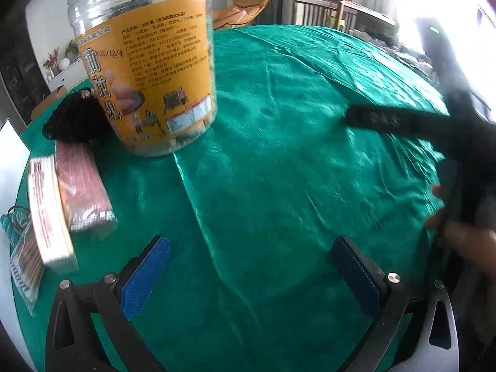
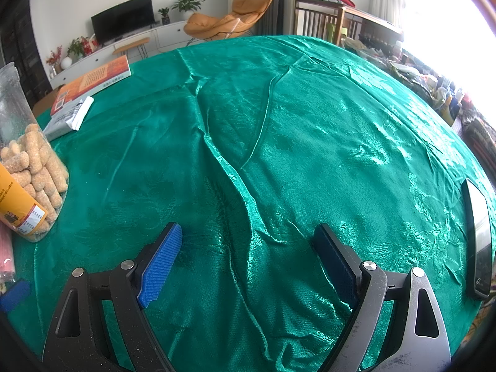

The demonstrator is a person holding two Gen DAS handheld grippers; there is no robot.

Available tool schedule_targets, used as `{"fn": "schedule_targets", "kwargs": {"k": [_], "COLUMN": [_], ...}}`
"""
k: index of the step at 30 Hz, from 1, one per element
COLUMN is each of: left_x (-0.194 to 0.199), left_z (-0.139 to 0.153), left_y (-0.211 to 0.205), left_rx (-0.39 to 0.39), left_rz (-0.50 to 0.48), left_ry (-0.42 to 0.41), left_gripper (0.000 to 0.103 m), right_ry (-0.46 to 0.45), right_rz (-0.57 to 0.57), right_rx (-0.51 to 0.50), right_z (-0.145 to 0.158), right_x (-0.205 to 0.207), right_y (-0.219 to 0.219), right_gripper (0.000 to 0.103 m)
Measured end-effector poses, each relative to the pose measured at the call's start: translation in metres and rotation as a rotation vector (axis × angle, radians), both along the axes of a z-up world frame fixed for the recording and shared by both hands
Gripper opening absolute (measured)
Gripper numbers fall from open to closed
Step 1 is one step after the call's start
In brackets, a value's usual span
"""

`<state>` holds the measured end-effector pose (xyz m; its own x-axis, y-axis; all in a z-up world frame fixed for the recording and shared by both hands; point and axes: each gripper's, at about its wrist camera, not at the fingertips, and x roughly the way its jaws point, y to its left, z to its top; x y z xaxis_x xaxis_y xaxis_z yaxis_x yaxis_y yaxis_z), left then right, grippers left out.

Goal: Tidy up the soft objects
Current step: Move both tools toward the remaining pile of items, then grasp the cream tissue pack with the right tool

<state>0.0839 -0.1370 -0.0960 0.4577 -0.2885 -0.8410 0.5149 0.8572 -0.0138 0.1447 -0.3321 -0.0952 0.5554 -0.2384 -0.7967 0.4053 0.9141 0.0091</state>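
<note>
No sorting evident: both grippers — left (image 1: 248, 276), right (image 2: 248, 263) — spread and empty over bare cloth (image 2: 279, 124), while the soft items — black pouch (image 1: 73, 121), pink packet (image 1: 82, 186) — lie untouched at ten o'clock beside the jar (image 1: 145, 71).

Home living room: television (image 2: 123, 17) on sideboard (image 2: 124, 46), orange lounge chair (image 2: 228, 20), houseplants (image 2: 186, 4).

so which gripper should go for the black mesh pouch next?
Left, probably. The left gripper is open, and the black mesh pouch lies ahead-left of it beside the snack jar. The right gripper, also open, faces only green tablecloth; no pouch shows there.
</note>
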Motion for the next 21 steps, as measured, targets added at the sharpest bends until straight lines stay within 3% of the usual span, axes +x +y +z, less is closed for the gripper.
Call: {"fn": "schedule_targets", "kwargs": {"k": [3,9,13,16,18,21], "left_x": [-0.035,-0.058,-0.067,-0.067,-0.068,-0.067], "left_z": [0.001,0.018,0.046,0.061,0.069,0.076], "left_y": [0.019,0.077,0.121,0.148,0.166,0.188], "left_rx": [-0.014,-0.041,-0.078,-0.077,-0.066,-0.073], "left_rz": [-0.062,0.028,0.095,0.146,0.184,0.229], "left_ry": [-0.006,-0.015,-0.096,-0.13,-0.146,-0.161], "left_gripper": [0.103,0.103,0.103,0.103,0.103,0.103], "right_ry": [0.0,0.003,-0.113,-0.163,-0.121,-0.1], "right_rz": [0.0,0.014,0.306,0.559,0.658,0.695], "right_rx": [0.0,0.021,0.097,0.377,0.503,0.555], "right_z": [0.0,0.0,0.018,0.018,0.013,0.014], "right_x": [0.0,0.0,-0.026,-0.041,-0.03,-0.006], "right_y": [0.0,0.0,0.06,0.125,0.162,0.195], "right_gripper": [0.089,0.089,0.089,0.088,0.085,0.085]}}
